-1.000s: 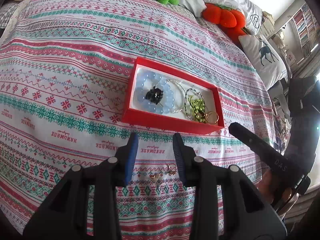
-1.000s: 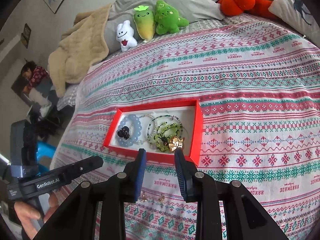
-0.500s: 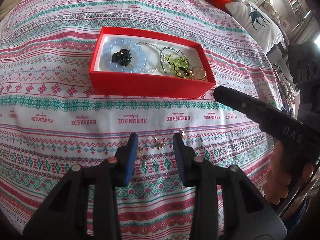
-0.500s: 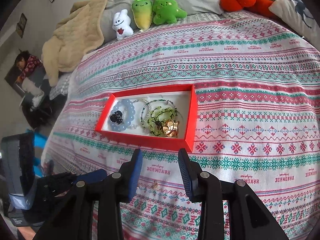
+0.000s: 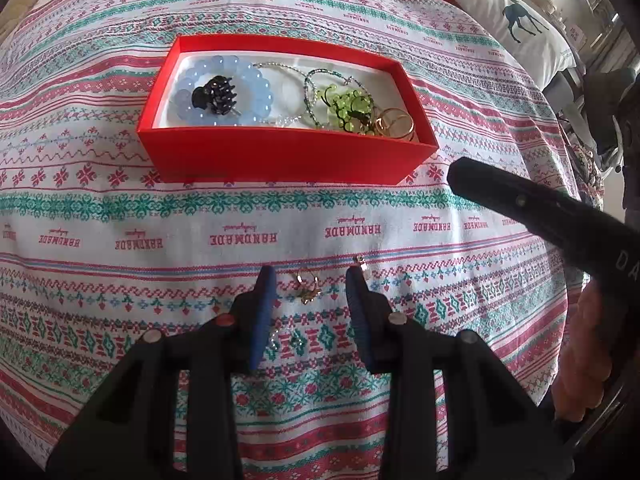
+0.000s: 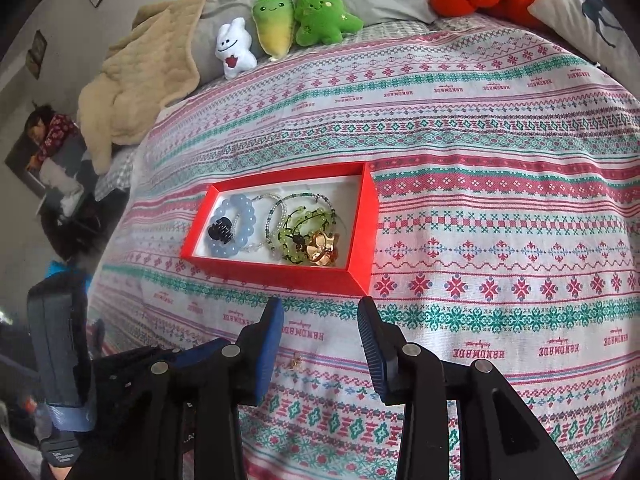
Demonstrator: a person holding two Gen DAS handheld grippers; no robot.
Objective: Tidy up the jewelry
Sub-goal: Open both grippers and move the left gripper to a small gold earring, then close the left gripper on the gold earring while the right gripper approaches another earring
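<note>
1. Now the left hand-held gripper (image 5: 308,308) is hanging steeply over the bed (image 5: 120,208), jaws partly apart and holding nothing, with a gold earring (image 5: 307,288) lying on the cover between its tips.
2. Probably best: it should be lowering straight down, then closing gently so the earring is not sliding off into the cloth.
3. Just beyond, the red box (image 5: 280,156) is holding bracelets and rings.
4. Rightward, the right hand-held gripper (image 6: 320,344) is tilting downward near the box, empty and partly apart.
</note>
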